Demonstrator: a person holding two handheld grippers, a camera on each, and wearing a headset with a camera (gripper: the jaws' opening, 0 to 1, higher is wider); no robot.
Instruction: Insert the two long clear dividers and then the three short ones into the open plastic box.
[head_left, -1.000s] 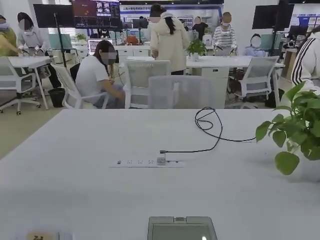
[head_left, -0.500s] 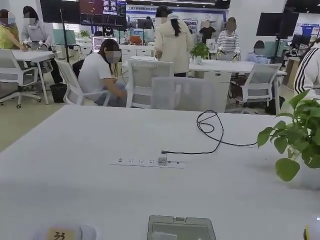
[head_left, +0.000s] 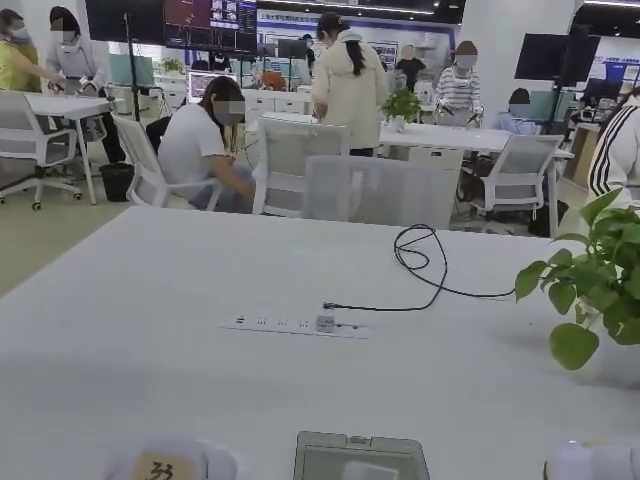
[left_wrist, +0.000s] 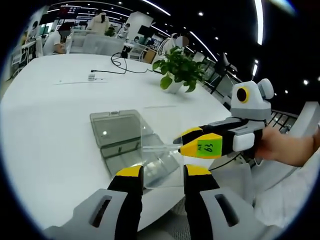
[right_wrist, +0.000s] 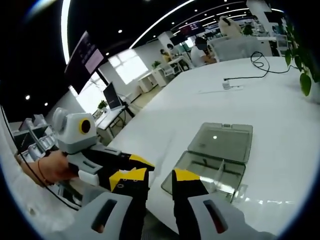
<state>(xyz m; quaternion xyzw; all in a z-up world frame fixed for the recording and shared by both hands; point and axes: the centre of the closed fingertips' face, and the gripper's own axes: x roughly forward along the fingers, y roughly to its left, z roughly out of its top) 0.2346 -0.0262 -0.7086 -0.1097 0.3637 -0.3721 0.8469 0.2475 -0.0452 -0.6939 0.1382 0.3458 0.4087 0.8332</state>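
Observation:
The open clear plastic box (left_wrist: 117, 150) lies near the table's front edge with its lid (left_wrist: 115, 125) folded back. The box (right_wrist: 200, 162) has a clear upright divider (right_wrist: 218, 172) standing in its tray. Part of the box (head_left: 360, 455) shows at the head view's bottom edge. A clear divider (left_wrist: 160, 167) spans the gap between the jaws of my left gripper (left_wrist: 157, 172), which are shut on it. My right gripper (left_wrist: 182, 142), labelled 39, reaches in with its tips at that divider's upper edge. In its own view the right gripper (right_wrist: 160, 180) shows a narrow empty gap. The left gripper (right_wrist: 135, 162) comes in from the left.
A power strip (head_left: 295, 325) with a black cable (head_left: 420, 265) lies mid-table. A potted plant (head_left: 595, 280) stands at the right. Grey chairs (head_left: 375, 190) and several people are beyond the far edge. The gripper tops (head_left: 170, 465) (head_left: 590, 462) poke into the head view's bottom edge.
The head camera has shifted slightly. Both gripper tops have risen into the bottom of the head view, the left one first. Nothing on the table has moved.

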